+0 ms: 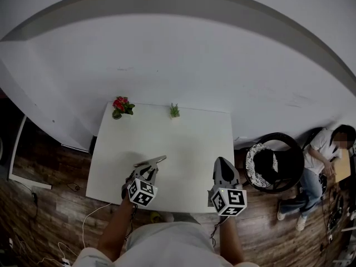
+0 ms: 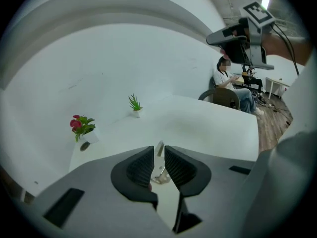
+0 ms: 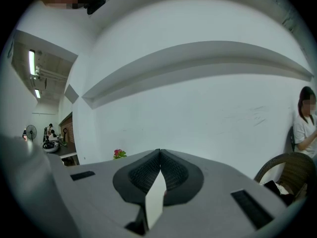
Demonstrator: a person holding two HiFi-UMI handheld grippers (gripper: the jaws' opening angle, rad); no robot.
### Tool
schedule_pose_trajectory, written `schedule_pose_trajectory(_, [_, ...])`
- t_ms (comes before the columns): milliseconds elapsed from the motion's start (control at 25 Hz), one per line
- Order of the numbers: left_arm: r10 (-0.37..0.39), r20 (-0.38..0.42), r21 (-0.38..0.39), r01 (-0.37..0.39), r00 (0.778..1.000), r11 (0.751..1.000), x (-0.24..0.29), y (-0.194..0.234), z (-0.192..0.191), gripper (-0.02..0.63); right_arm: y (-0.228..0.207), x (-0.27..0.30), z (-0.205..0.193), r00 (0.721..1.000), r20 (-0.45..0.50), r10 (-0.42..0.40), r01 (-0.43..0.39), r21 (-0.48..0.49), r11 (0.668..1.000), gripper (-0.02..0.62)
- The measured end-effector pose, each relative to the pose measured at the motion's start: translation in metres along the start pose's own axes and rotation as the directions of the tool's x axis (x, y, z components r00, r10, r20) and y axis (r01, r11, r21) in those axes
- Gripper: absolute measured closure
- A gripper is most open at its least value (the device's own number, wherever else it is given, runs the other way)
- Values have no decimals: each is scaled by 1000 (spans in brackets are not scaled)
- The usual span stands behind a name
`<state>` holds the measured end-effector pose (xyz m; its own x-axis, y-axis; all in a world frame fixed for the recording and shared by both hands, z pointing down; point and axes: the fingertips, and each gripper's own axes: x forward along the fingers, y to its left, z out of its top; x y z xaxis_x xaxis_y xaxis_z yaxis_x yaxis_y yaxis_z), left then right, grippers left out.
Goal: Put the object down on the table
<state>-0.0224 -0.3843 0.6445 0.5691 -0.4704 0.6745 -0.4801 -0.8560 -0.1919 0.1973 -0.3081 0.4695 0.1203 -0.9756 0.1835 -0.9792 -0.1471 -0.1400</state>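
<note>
Left tool (image 2: 158,148) is held with jaws apart, pads clear of the slim metal object (image 1: 158,160), apparently lying between them on the tabletop (image 1: 189,138). If the tool is withdrawn askew, it could be dragged. Right tool (image 3: 159,152) is clenched, empty.

Left gripper (image 2: 159,151) fingers (image 2: 142,165) slightly apart, right gripper (image 3: 159,154) fingers (image 3: 147,172) closed together, both forearms (image 1: 118,227) reaching forward

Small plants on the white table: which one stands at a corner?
The red-flowered plant, at the far left corner; the small spiky green plant stands midway along the far edge.
</note>
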Motion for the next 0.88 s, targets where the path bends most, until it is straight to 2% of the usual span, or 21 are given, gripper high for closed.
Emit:
schedule_pose_trajectory(160, [66, 67, -79, -61, 996, 995, -16, 18, 12, 559, 4, -3, 1, 1000, 6, 2, -2, 0, 1000, 588])
schedule_pose_trajectory(320, [111, 111, -78, -103, 988, 992, -34, 29, 23, 577, 8, -6, 2, 1000, 8, 10, -10, -4, 1000, 588])
schedule_pose_trajectory(400, [124, 137, -99, -111, 983, 989, -42, 34, 29, 581, 10, -7, 2, 1000, 10, 11, -11, -4, 1000, 588])
schedule_pose_trajectory(560, [157, 208, -207, -114, 965, 972, -61, 49, 46, 586, 13, -8, 1, 1000, 6, 22, -22, -12, 1000, 588])
schedule_pose_trajectory(760, [185, 277, -202, -132, 943, 971, -85, 55, 69, 588, 15, -12, 0, 1000, 1, 31, -31, -22, 999, 588])
schedule_pose_trajectory(880, [194, 329, -237, -118, 924, 964, -102, 61, 86, 588, 14, -15, 3, 999, 1, 33, -33, -33, 999, 588])
